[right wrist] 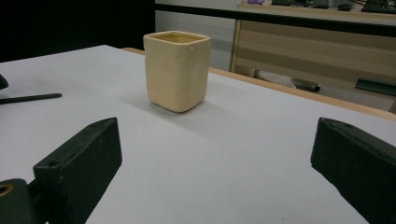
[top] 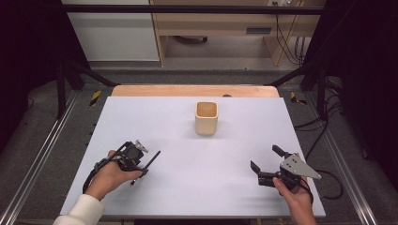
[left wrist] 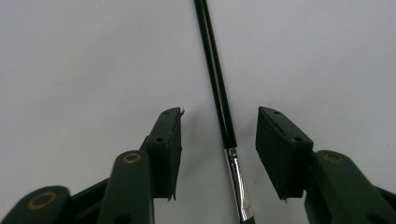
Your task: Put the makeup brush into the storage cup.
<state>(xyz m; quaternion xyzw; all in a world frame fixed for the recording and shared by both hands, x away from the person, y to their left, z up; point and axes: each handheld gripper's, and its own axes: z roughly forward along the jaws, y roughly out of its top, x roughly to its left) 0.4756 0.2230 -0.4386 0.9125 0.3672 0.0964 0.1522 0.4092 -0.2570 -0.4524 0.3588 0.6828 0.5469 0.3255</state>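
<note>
Here the left tool (left wrist: 218,140) is straddling the paintbrush (left wrist: 219,93) lying on the counter (top: 187,183), pads not yet touching (ready to pinch); the right tool (right wrist: 215,163) is waiting open, facing the cup (right wrist: 176,70).

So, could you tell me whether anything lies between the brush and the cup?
Nothing visible does. The brush lies on the table between the left gripper's open jaws, and the stretch of table up to the cup is bare.
</note>
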